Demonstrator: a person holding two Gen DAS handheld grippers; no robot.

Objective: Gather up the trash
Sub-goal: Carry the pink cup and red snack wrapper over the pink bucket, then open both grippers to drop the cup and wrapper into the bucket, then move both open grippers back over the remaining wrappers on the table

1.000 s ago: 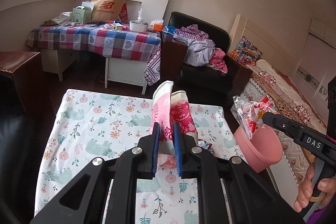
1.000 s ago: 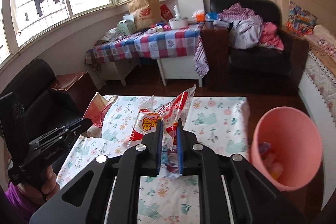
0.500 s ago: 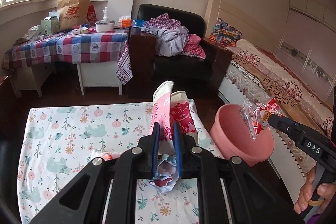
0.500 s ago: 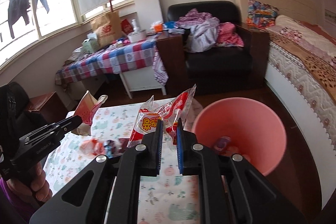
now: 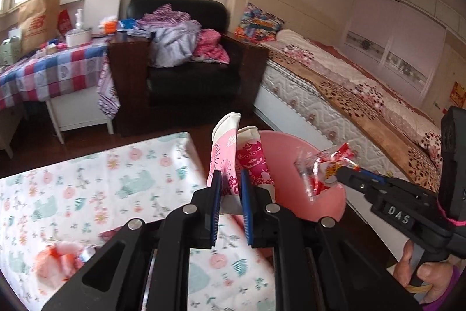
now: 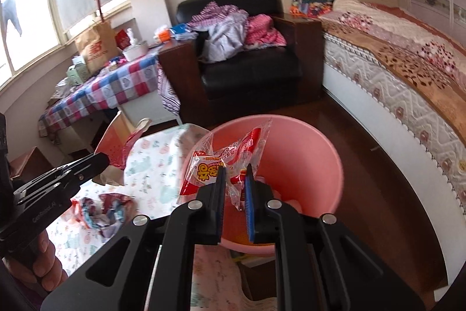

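Two hand-held grippers converged on a round pink plastic waste bucket [image 6: 305,153] that stood just beside a low table draped in a white cloth printed with flowers and animals [image 5: 87,182]. The right gripper [image 6: 235,179] had its blue-lined jaws nearly closed on a crinkled clear-and-red plastic snack wrapper [image 6: 224,162], pinching it near the bottom edge so that the wrapper fanned upward over the bucket's mouth. The left gripper [image 5: 229,185] was clamped just as narrowly on a flattened pink-and-white paper carton with red printing [image 5: 233,156], gripped low on its body, the open top standing upright near the bucket's near rim. Both pieces looked almost weightless. The wrapper, thin and slick, seemed likely to cling or flutter on release and was best held by a gathered fold, not a single ply; the carton appeared stiffer, creased yet holding its shape, so a squeeze across its flat faces seemed sound. Neither looked fragile. More trash lay on the cloth: a crumpled multicoloured wrapper [image 6: 102,209] near the left gripper, and a blurred pink-and-orange scrap [image 5: 55,261] towards the table's near edge, too smeared to identify. Something pale showed at the bucket's bottom, though what it was could not be told.
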